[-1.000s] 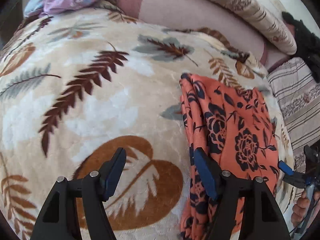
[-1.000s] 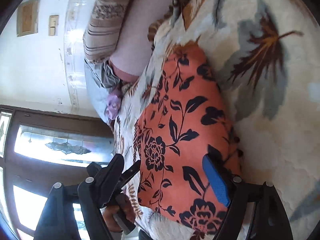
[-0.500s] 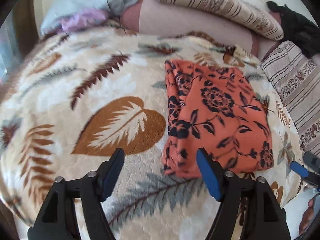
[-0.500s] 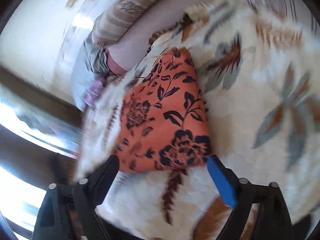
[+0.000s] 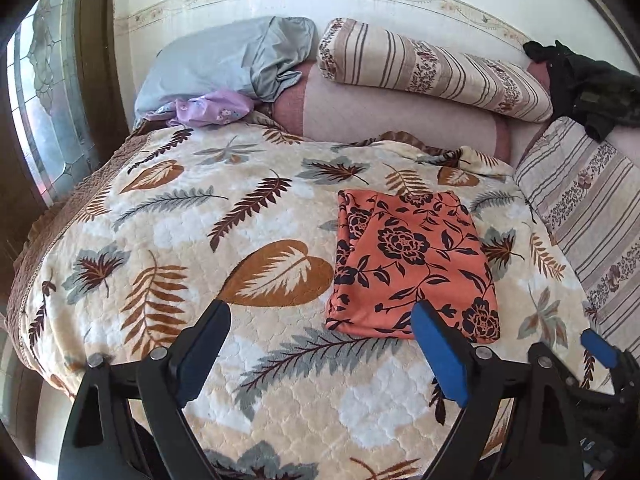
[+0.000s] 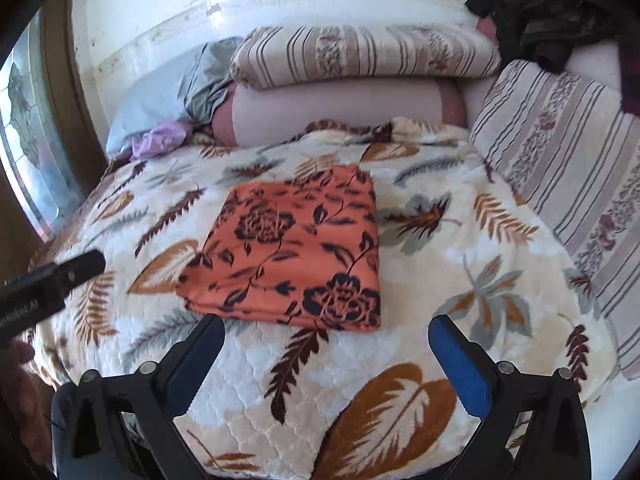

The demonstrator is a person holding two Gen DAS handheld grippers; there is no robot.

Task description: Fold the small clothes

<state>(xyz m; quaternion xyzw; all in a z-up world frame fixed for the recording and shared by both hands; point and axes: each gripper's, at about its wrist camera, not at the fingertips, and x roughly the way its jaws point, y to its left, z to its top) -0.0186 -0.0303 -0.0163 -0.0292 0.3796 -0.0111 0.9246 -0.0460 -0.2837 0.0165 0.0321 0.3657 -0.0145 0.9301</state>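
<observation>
An orange garment with a black flower print (image 5: pixel 408 264) lies folded into a flat rectangle on the leaf-patterned blanket (image 5: pixel 200 240). In the right wrist view the same garment (image 6: pixel 292 256) sits just ahead of the jaws. My left gripper (image 5: pixel 320 344) hangs above the blanket's near edge, its jaws opening wide with nothing between them. My right gripper (image 6: pixel 326 356) is raised over the near edge too, its jaws opening wide and empty. A blue pad of the right gripper (image 5: pixel 598 346) shows at the lower right of the left wrist view.
Striped bolsters (image 5: pixel 432 68) and a pink cushion (image 5: pixel 392 116) line the back. A grey-blue pillow (image 5: pixel 228 60) and a lilac cloth (image 5: pixel 208 108) lie at the back left. Dark clothing (image 5: pixel 588 84) sits at the back right. A window (image 5: pixel 44 120) stands left.
Both grippers drew back and rose away from the folded garment, which stays on the blanket. Their jaws spread wider. The right view rolled from sideways to level.
</observation>
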